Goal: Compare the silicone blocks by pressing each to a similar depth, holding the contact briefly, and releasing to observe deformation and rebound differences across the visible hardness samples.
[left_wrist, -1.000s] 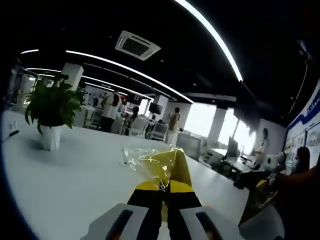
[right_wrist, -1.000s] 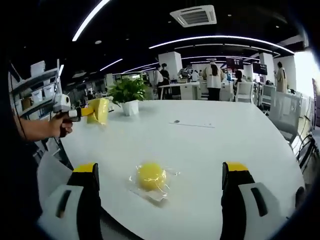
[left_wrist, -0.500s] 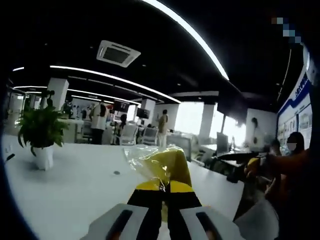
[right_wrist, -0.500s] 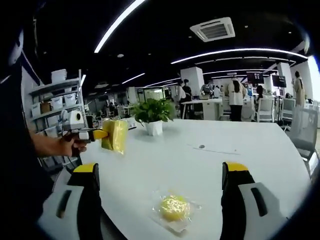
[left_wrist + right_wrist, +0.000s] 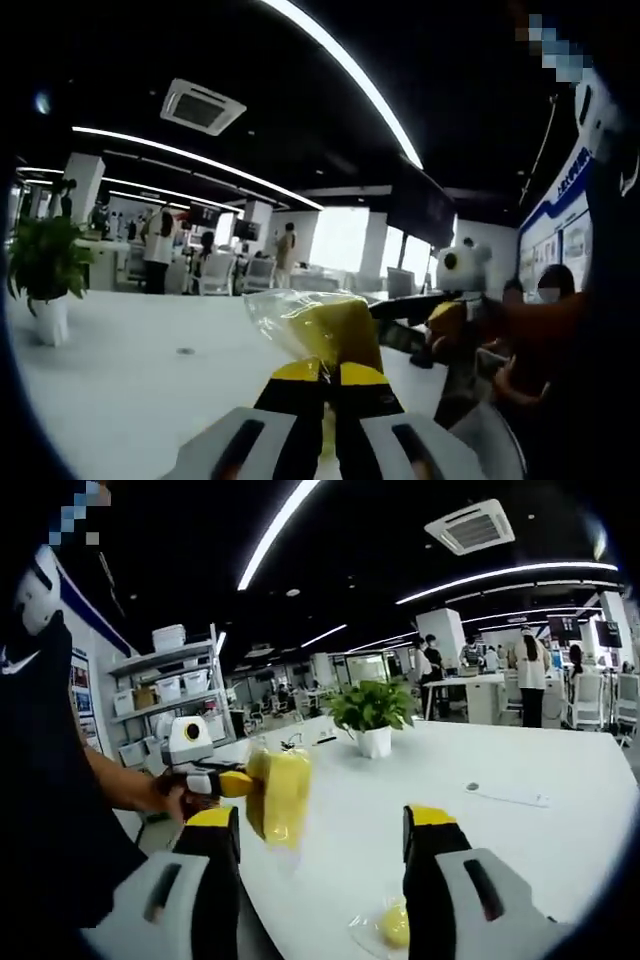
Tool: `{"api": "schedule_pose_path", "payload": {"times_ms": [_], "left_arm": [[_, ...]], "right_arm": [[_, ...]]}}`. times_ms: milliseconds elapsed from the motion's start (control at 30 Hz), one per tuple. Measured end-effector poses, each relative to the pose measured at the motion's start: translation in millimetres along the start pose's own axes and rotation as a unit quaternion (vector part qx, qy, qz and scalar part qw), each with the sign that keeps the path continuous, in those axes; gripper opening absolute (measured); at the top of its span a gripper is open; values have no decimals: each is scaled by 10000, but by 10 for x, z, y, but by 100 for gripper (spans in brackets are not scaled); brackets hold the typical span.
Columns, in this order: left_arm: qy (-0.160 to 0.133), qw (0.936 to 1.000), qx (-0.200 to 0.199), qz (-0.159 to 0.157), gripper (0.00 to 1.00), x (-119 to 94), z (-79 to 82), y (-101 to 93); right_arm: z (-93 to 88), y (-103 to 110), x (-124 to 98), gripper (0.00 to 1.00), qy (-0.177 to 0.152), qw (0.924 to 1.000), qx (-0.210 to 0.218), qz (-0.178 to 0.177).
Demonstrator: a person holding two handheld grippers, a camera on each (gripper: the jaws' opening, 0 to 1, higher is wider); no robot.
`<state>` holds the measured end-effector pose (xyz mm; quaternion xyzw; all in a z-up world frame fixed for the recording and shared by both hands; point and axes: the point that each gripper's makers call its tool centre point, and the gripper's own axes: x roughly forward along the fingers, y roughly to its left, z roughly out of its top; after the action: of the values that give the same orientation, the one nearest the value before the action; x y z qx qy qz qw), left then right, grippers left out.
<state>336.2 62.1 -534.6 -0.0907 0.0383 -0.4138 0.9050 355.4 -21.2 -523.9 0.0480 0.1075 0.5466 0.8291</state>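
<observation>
In the left gripper view, a potted plant [image 5: 42, 275] stands at the far left on the white desk [image 5: 120, 390], and people stand among chairs in the office behind it. At centre the left gripper [image 5: 329, 375] has its jaws closed tight on a yellow silicone block in a clear bag [image 5: 318, 325], lifted above the desk. To the right, the other gripper reaches in.

In the right gripper view, the person's hand at the left holds the left gripper [image 5: 236, 783], the bagged block [image 5: 278, 796] hanging from its tip just above the desk edge. The right gripper [image 5: 322, 832] has its jaws set wide apart with nothing between them. Low between them, toward the right jaw, a second bagged yellow block [image 5: 390, 926] lies on the desk [image 5: 520, 830]. The plant [image 5: 373, 713] stands farther back
</observation>
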Motion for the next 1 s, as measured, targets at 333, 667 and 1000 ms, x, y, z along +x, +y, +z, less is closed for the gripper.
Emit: {"api": "schedule_pose_path", "payload": {"times_ms": [333,667,1000], "left_arm": [[-36,9999,-51,-115,0,-6,5,-51],[-86,9998,1,-181,0,-46,64,-113],[-120,9995,-42,-299,0,-29,64,-226]], "right_arm": [[5,220,207,53,33,9985,178,525],[29,349,302,50,-14,9957,442,816],[165,442,437,38,-197,9925,568,1068]]}}
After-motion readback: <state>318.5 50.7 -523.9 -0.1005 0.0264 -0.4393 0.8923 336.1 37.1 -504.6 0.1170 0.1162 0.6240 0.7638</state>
